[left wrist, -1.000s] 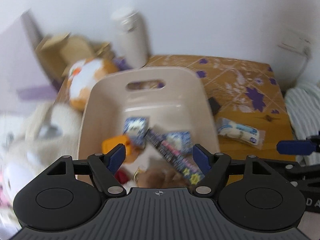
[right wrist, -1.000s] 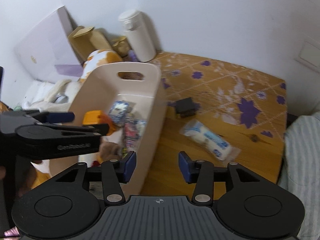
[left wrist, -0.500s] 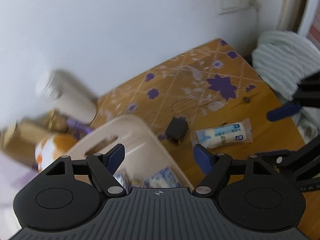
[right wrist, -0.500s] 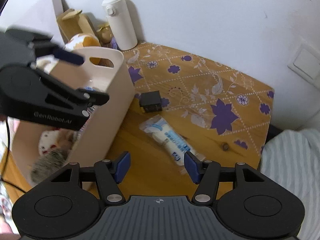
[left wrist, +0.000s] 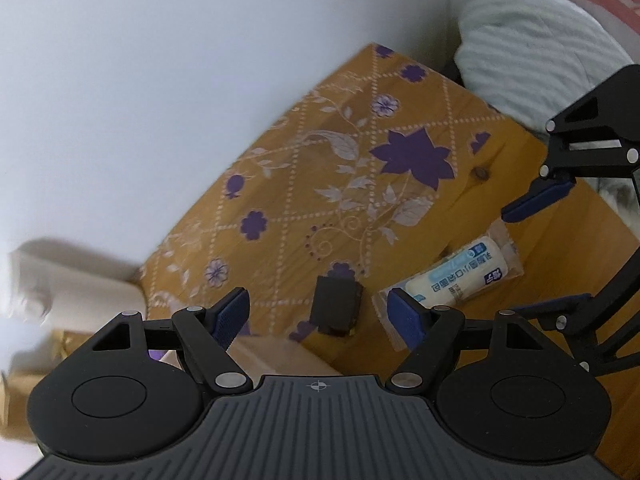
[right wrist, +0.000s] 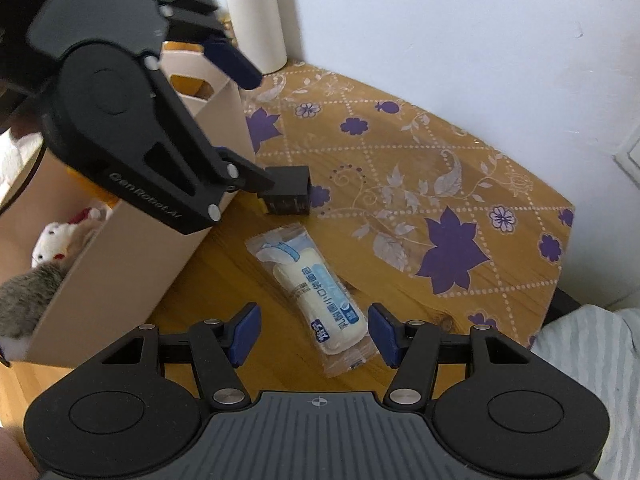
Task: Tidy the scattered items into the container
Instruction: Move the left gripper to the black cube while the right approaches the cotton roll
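The wrapped white snack pack point(right wrist: 316, 292) lies flat on the bare wood of the desk point(right wrist: 224, 276), just beside the beige container point(right wrist: 120, 248). Its near end is between the blue pads of the right claw point(right wrist: 313, 334), which hangs over it with the jaws spread apart and nothing in them; the pads do not touch the wrapper. This placing looks like the start of a pick across the narrow width of the pack.

A small black box point(right wrist: 289, 196) stands close to the container wall, near the far end of the pack. The left claw point(left wrist: 319, 315) points down at it, jaws wide and empty, the box point(left wrist: 335, 310) seen in the gap between the pads but, I judge, not yet reached. So each claw seems to take one item.

The container already holds soft toys, one white point(right wrist: 54, 238) and one grey and furry point(right wrist: 30, 292).

The desk is wood, partly covered by an orange cloth with purple flowers point(right wrist: 420, 200). It is against a plain white wall, with a white bottle point(right wrist: 256, 16) in the corner. A striped grey fabric point(right wrist: 592, 364) lies beyond the desk edge.
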Available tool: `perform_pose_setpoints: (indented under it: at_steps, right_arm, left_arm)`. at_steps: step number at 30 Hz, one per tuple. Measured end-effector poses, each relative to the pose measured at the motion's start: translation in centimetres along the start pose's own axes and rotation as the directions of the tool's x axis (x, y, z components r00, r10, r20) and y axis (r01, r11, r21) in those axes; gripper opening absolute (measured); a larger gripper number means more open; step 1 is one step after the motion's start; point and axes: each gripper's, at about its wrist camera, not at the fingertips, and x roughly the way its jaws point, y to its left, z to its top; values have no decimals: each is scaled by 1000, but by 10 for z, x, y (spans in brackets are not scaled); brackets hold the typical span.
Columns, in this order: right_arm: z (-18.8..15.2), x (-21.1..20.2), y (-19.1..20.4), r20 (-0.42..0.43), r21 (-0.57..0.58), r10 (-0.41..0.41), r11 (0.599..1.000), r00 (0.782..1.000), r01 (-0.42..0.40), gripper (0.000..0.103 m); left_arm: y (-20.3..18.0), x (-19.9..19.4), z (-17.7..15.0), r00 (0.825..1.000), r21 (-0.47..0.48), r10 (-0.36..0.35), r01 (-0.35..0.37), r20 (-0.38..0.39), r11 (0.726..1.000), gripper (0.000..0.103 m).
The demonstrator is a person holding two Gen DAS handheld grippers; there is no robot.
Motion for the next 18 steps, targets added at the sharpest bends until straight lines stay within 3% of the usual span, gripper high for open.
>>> perform_pose_setpoints:
  at_steps: [9, 18]
  right_arm:
    - [2, 25, -5, -15, -44, 11, 999, 1000, -11, 63]
    - [8, 46, -4, -50, -126, 17, 992, 999, -23, 63]
  left_arm:
    - [-1, 45, 5, 994, 106, -78, 86, -71, 991, 77]
    - [-1, 70, 18, 971, 176, -136, 171, -195, 970, 77]
